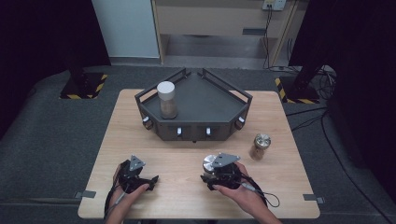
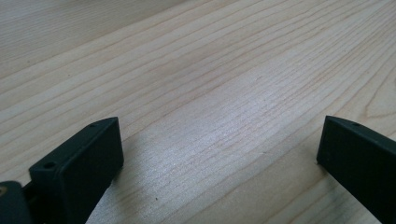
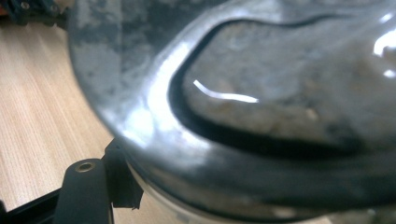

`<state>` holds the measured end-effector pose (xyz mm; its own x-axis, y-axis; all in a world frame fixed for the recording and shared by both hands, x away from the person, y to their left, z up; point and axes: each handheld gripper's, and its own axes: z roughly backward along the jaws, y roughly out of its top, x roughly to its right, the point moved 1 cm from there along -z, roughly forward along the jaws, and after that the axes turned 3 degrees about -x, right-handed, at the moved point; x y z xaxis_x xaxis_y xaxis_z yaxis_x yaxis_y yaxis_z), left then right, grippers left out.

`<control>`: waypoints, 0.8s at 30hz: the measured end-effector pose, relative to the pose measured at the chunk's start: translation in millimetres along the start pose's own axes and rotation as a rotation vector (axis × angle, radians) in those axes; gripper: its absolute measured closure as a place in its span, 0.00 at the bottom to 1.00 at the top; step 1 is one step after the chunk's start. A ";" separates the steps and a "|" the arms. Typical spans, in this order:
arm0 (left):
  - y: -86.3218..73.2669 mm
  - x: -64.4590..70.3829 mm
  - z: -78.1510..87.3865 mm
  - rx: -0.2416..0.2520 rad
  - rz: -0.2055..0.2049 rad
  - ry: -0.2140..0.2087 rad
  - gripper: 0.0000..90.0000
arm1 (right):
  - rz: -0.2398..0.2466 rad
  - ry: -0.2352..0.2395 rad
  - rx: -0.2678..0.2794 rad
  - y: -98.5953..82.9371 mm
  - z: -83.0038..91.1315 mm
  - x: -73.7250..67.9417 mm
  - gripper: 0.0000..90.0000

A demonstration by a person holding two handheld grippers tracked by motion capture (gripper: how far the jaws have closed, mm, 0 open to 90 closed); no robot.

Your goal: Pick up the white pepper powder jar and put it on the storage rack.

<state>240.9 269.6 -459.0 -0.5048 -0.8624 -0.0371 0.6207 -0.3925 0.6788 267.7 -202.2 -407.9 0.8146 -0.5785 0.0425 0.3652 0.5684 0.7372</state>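
Here the right gripper (image 1: 215, 173) sat clamped on a metal-lidded jar (image 1: 209, 163), which stood on the wooden table (image 1: 187, 154) just in front of the dark tray (image 1: 196, 100), lid close against the gripper's camera. The left gripper (image 1: 140, 179) rested left of that jar, jaws wide apart over bare wood. A second jar (image 1: 259, 146) stood off the tray's right corner, and a white-capped jar (image 1: 166, 99) stood inside the tray.
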 end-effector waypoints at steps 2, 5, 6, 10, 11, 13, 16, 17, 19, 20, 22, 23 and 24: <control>0.0 0.0 0.0 0.000 0.000 0.000 0.00 | 0.000 -0.001 -0.001 1.9 1.7 1.7 0.34; 0.0 0.0 0.0 0.000 0.000 0.000 0.00 | 0.000 -0.002 0.000 8.9 7.4 4.8 0.34; 0.0 0.0 0.0 0.000 0.000 0.000 0.00 | -0.001 0.002 0.006 13.8 11.1 6.8 0.34; 0.0 0.0 0.0 0.000 0.000 0.000 0.00 | -0.004 0.006 0.018 21.7 15.0 10.8 0.34; 0.0 0.0 0.0 0.000 0.000 0.000 0.00 | -0.004 0.006 0.018 21.7 15.0 10.8 0.34; 0.0 -0.1 0.0 0.000 0.000 0.000 0.00 | -0.016 0.010 0.025 23.7 15.4 13.6 0.34; 0.0 0.0 0.0 0.000 0.000 0.000 0.00 | -0.020 0.002 0.025 27.3 15.6 15.0 0.34; 0.0 0.0 0.0 0.000 0.000 0.000 0.00 | -0.021 0.001 0.022 28.8 15.9 15.5 0.34; 0.0 0.0 0.0 0.000 0.000 0.000 0.00 | -0.018 -0.004 0.019 31.4 16.1 15.9 0.34; 0.0 0.0 0.0 0.000 0.000 0.000 0.00 | -0.016 -0.006 0.018 32.6 16.2 16.0 0.34; 0.0 0.0 0.0 0.000 0.000 0.000 0.00 | -0.013 -0.011 0.015 36.1 16.5 16.4 0.34; 0.0 0.0 0.0 0.000 -0.001 0.000 0.00 | -0.014 -0.013 0.015 37.6 16.9 16.5 0.34; 0.0 -0.1 0.0 0.000 -0.001 0.000 0.00 | -0.013 -0.014 0.017 39.1 17.4 16.9 0.34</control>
<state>240.9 269.6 -459.0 -0.5052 -0.8622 -0.0374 0.6205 -0.3931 0.6785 287.9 -199.9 -366.6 0.8035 -0.5938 0.0422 0.3680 0.5511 0.7489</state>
